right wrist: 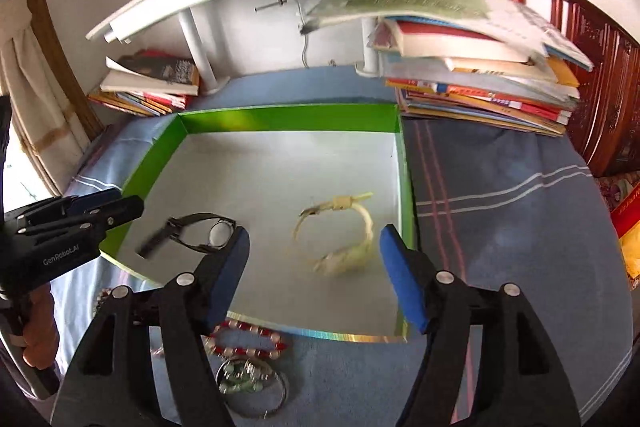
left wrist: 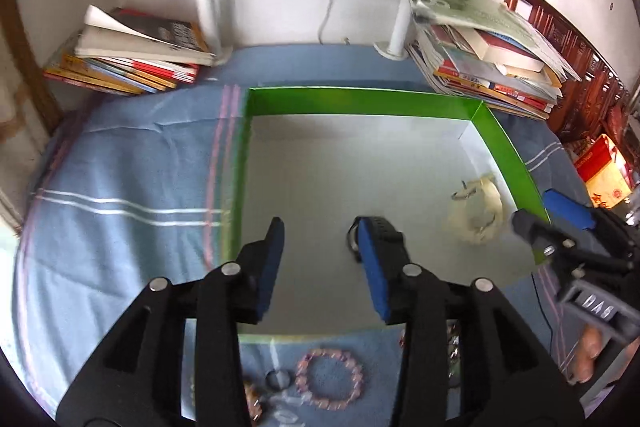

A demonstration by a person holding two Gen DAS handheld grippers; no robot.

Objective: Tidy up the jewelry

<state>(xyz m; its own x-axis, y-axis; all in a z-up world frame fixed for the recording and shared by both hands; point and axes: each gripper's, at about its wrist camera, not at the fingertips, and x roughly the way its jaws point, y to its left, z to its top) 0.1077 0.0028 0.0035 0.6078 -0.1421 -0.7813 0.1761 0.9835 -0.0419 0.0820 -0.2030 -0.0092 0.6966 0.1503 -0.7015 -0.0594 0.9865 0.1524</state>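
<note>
A shallow box with green walls [left wrist: 360,99] [right wrist: 288,117] and a white floor lies on the blue cloth. A cream watch [right wrist: 344,231] [left wrist: 478,211] lies inside at the right. A black watch [right wrist: 200,231] lies inside at the left, mostly hidden behind my left finger in the left wrist view [left wrist: 354,239]. My left gripper [left wrist: 320,239] is open and empty over the box's near left part. My right gripper [right wrist: 314,247] is open and empty just above the cream watch. A pink bead bracelet [left wrist: 332,379], a red-and-white bead bracelet [right wrist: 248,341] and a metal bangle [right wrist: 256,391] lie on the cloth in front of the box.
Book stacks stand at the back left [left wrist: 132,59] and back right [right wrist: 480,83]. A white shelf on posts [left wrist: 208,7] spans the back. A red wooden chair [right wrist: 600,67] is at the right. The striped blue cloth [right wrist: 520,195] covers the table.
</note>
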